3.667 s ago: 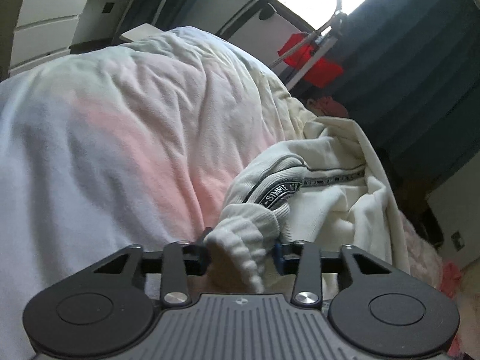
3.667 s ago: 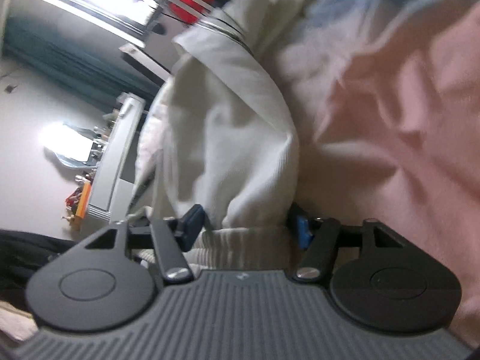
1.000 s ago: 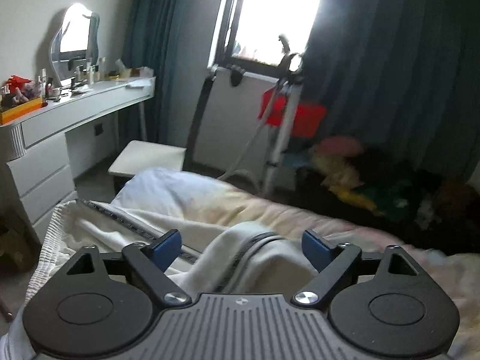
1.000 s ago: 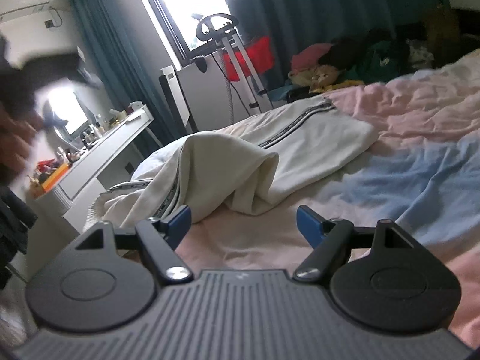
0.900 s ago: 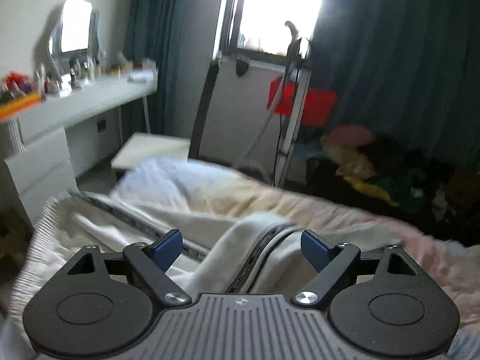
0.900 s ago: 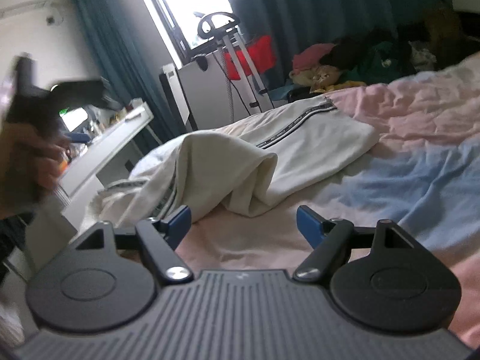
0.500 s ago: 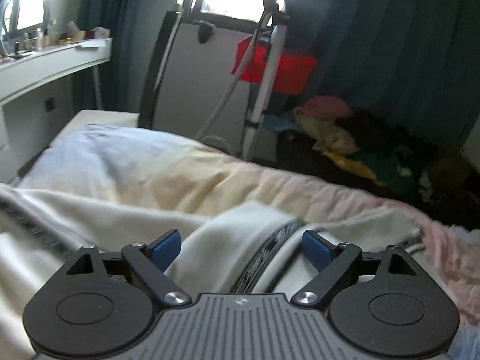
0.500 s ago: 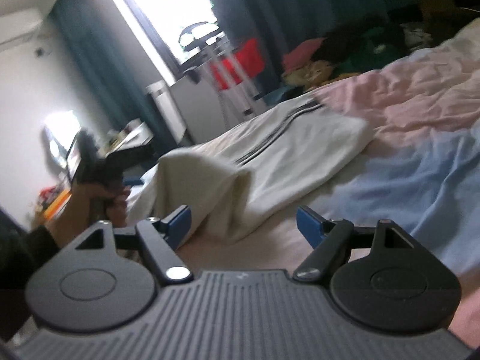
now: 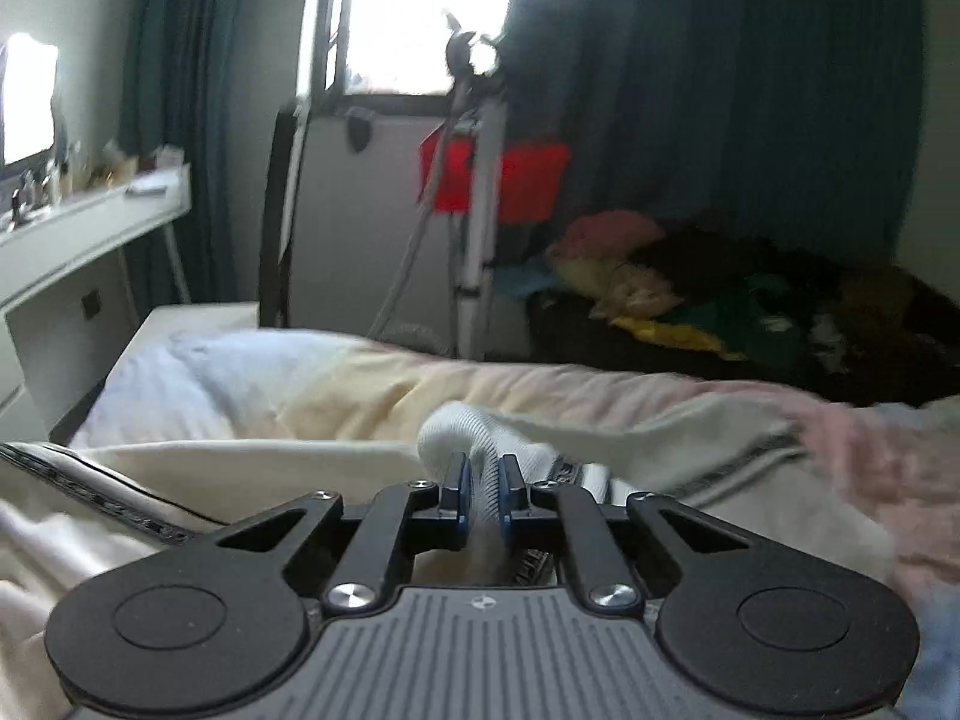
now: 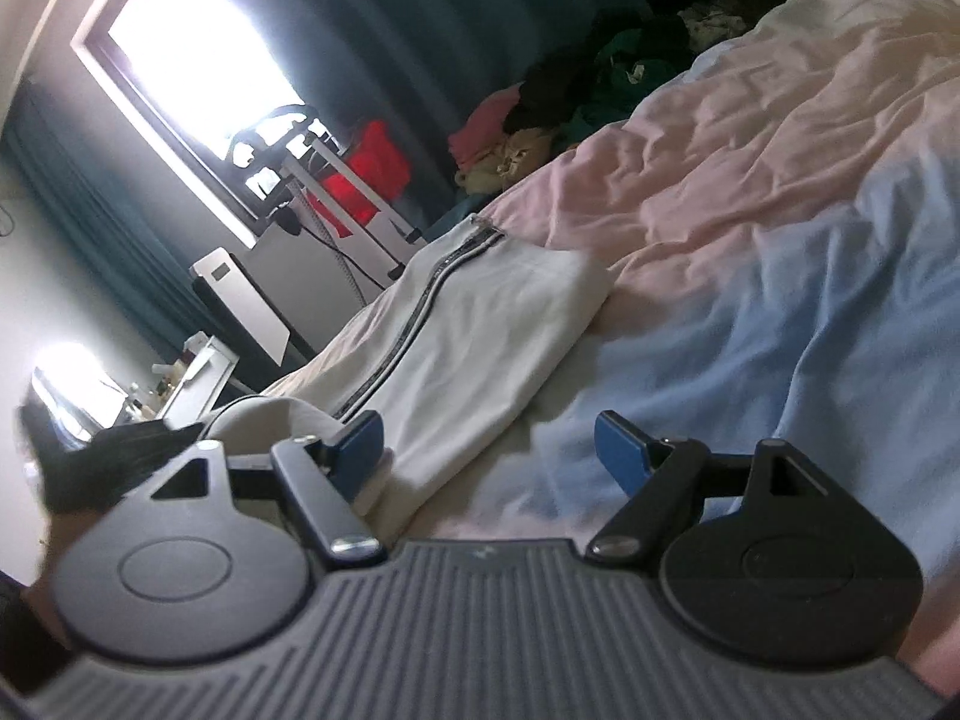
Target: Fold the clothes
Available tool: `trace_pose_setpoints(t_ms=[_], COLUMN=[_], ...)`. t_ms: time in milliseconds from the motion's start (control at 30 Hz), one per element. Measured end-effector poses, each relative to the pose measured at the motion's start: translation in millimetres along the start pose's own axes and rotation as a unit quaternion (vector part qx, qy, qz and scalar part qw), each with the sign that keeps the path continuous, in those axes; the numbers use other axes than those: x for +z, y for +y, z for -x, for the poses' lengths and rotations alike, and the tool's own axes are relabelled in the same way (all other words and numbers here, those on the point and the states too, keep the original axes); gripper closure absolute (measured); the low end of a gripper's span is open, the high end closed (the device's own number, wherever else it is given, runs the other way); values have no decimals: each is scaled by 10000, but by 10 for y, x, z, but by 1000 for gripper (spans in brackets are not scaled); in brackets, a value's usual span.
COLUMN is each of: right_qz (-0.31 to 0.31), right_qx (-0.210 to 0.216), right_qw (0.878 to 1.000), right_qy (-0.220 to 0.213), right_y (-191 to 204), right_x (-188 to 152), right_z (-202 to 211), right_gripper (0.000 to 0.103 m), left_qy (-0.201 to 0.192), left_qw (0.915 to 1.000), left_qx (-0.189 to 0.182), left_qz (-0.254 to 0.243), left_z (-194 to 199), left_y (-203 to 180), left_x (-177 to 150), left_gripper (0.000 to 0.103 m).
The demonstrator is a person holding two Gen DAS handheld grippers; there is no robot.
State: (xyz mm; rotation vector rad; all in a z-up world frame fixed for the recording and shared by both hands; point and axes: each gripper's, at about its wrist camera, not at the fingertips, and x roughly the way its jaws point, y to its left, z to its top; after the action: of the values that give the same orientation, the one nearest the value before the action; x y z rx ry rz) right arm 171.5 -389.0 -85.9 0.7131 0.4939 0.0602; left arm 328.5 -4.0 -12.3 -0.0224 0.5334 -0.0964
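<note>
Right claw spread wide, cream striped garment folded on pink-and-blue duvet, left pad touching its edge.

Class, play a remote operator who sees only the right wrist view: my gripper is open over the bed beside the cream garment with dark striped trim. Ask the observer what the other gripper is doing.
Operator: Is the left gripper holding anything?
Observer: Yes. The left gripper is shut on a ribbed white fold of the cream garment with dark striped trim.
Operator: Is that fold lying flat?
Observer: No, it bulges up above the blue pads.
Operator: What lies beyond it?
Observer: The pastel duvet, then a white stand with a red bag.
</note>
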Motion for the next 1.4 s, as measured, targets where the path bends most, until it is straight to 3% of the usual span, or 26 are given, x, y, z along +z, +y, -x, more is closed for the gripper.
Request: trace_pose_setpoints(t_ms=[133, 367, 467, 633, 833, 1033, 1167, 1300, 1400], right_qz=[117, 583, 603, 392, 806, 1092, 1535, 1831, 2274], right_qx=[180, 353, 456, 728, 659, 201, -350, -840, -1305], right_qw=[9998, 9977, 9971, 9956, 9932, 9931, 9866, 9770, 9596], right_qy=[-2, -19, 71, 445, 523, 364, 423, 701, 1020], right_y=[125, 423, 482, 526, 799, 1186, 1478, 1591, 1638], right_x=[-1, -65, -125, -269, -374, -166, 20, 136, 96], right_z=[122, 415, 494, 491, 373, -240, -1040, -1818, -2272], right_gripper=[23, 23, 24, 53, 53, 53, 53, 54, 55], left_qy=[-258, -201, -78, 53, 92, 236, 369, 306, 284], left_qw=[9980, 9911, 9926, 9957, 9931, 9871, 9839, 9805, 9757], left_qx=[-180, -678, -780, -900, -1141, -1468, -1628, -1832, -2035], left_qz=[-549, -1130, -931, -212, 248, 597, 635, 641, 767], left_z=[788, 1787, 1972, 2010, 1960, 1808, 1666, 1540, 1442], left_y=[-151, -381, -360, -156, -26, 12, 35, 59, 99], left_x=[-255, -1322, -1729, -2000, -1983, -2107, -2190, -2225, -2254], left_gripper=[95, 97, 97, 97, 97, 97, 97, 97, 97])
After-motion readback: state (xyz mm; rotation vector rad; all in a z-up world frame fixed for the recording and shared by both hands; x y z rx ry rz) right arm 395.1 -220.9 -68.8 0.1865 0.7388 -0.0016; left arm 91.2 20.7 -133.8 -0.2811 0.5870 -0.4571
